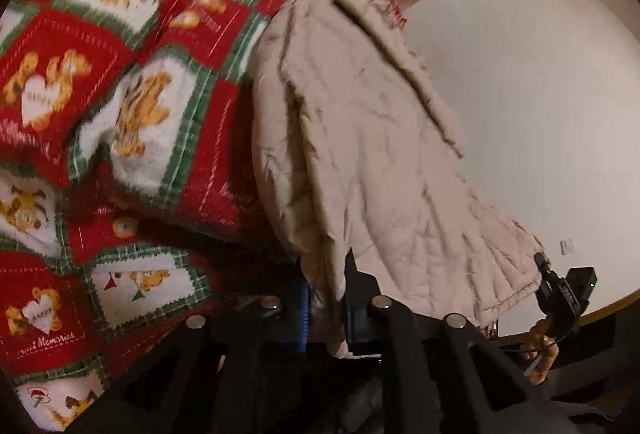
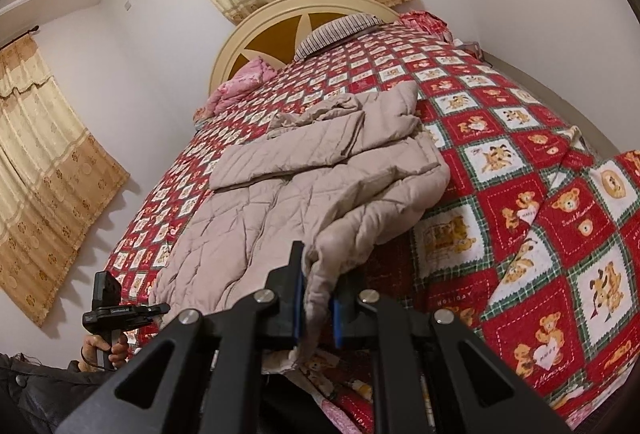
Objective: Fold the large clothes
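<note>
Both grippers are nearly closed, each pinching the hem of the beige quilted coat (image 2: pixel 304 170). Your right gripper (image 2: pixel 316 308) holds a bunched hem corner between its blue pads; your left gripper (image 1: pixel 326 308) clamps another bit of hem, w/ the fabric running away from its jaws. In the right wrist view the left gripper (image 2: pixel 120 310) shows at the lower left, by the coat's other bottom corner.

The coat lies on the bed over a red teddy-bear quilt (image 2: pixel 520 162), one sleeve folded across its body, collar end toward the headboard (image 2: pixel 256 46).

Step in hand, prob.: bottom hem gripped at both corners, ready for a lengthwise fold. Next move calls for lifting both corners together, keeping the hem taut, & carrying it up toward the collar w/o dragging the quilt.
</note>
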{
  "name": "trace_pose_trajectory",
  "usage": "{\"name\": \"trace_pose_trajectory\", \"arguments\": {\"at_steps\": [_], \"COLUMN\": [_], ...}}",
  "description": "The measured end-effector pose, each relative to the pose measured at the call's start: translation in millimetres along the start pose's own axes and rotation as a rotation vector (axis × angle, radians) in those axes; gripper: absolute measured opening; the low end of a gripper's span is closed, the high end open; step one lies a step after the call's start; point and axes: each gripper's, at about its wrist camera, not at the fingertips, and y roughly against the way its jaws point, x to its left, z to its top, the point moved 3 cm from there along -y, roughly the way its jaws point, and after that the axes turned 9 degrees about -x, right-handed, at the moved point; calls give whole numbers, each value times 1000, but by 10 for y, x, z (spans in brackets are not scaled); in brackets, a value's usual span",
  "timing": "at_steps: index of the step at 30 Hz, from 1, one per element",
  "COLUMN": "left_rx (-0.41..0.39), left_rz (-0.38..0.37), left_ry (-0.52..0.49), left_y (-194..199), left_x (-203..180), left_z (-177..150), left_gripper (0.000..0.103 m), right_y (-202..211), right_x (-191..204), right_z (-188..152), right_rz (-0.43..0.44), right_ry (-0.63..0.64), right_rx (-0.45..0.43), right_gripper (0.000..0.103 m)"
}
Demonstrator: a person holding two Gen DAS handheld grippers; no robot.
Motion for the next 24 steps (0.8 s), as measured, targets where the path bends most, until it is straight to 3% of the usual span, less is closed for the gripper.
{"name": "trace_pose_trajectory", "arguments": {"at_steps": [3,6,14,21,24], "left_rx": [-38,-92,-147,-172,-184], "left_rz": [-63,-175,-324,-335,-334], "left_ry": [-40,-74,-126,-171,-133], "left_y": [166,514,1144,1177,1044], "left_x": [-203,-535,-1042,-1269,-1267], "left_z": [47,158,287,571,898], "left_gripper": [9,9,9,9,9], "right_y": [37,135,669,834,706], "right_x": [14,78,290,483,472], "right_z": [24,94,446,653,811], "right_rz": [11,20,85,96,73], "right_ry": [-13,-8,-20,9,18], "right_rx": [-11,-33,-169,-228,-235], "right_gripper": [14,14,14,14,14]}}
